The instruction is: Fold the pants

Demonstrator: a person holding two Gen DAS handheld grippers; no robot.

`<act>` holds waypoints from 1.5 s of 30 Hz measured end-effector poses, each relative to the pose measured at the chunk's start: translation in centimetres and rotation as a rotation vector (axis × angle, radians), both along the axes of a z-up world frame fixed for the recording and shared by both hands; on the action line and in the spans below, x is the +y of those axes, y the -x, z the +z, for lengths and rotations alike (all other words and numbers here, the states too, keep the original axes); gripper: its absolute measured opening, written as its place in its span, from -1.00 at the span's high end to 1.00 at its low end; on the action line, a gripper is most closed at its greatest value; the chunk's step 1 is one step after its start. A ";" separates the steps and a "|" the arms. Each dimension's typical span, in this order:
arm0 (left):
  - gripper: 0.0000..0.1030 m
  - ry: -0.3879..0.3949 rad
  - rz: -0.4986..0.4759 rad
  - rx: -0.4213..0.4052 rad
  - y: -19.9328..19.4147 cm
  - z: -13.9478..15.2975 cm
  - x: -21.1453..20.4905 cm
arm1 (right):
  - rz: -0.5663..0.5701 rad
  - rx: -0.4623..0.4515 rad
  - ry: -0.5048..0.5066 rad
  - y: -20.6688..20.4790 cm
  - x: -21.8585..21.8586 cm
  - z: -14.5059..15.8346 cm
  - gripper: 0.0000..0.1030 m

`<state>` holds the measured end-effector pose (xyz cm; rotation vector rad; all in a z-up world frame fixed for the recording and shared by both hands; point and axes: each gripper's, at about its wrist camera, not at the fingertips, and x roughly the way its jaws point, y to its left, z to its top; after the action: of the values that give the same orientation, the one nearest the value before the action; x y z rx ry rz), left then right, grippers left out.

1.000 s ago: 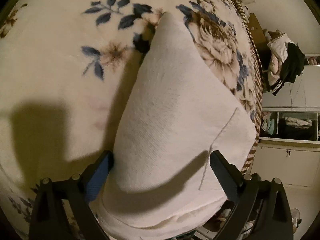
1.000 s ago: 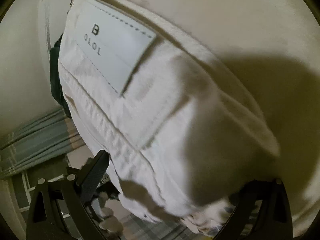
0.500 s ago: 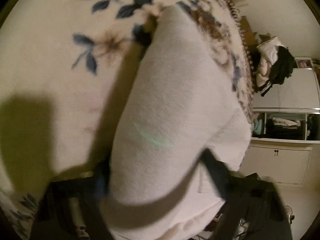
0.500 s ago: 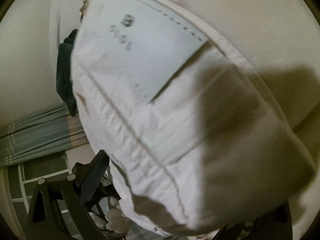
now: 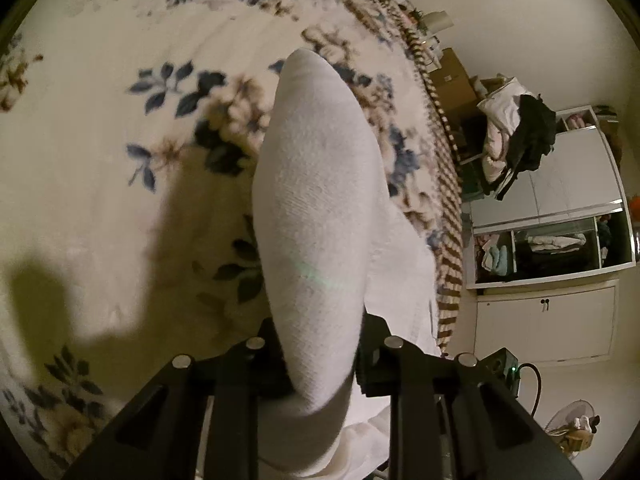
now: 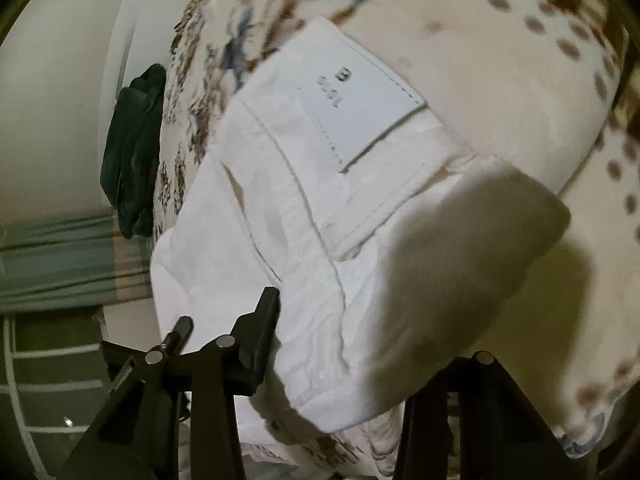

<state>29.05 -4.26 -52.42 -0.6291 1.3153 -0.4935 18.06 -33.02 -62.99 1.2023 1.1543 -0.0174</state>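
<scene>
The white pants lie on a floral blanket on a bed. In the left wrist view a folded ridge of the pants rises between my fingers, and my left gripper is shut on it. In the right wrist view the waistband end of the pants shows, with a white brand patch. My right gripper straddles this thick fold; its left finger presses the cloth and the right finger is hidden behind the fabric.
The floral blanket covers the bed, with its fringed edge at the right. Beyond stand white cabinets and a pile of clothes. A dark green garment lies at the bed's edge in the right wrist view.
My left gripper has closed from wide open onto the pants fold and lifted it into a ridge. My right gripper's left finger has moved in against the waistband fold.
</scene>
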 end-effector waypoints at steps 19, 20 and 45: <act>-0.35 -0.086 -0.038 0.196 -0.4 -6.3 -1.2 | 0.176 0.171 -0.009 0.2 -3.7 -3.3 -0.46; -0.38 -0.085 -0.039 0.202 -0.3 -6.5 -1.2 | 0.187 0.195 -0.013 0.1 -3.5 -4.5 -0.46; 0.64 -0.014 -0.035 0.034 1.5 1.4 -0.6 | 0.076 -0.023 0.076 2.4 -2.1 2.2 0.24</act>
<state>27.51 -4.87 -51.02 -0.6061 1.3623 -0.5032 15.69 -35.11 -60.77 1.0883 1.1685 0.0095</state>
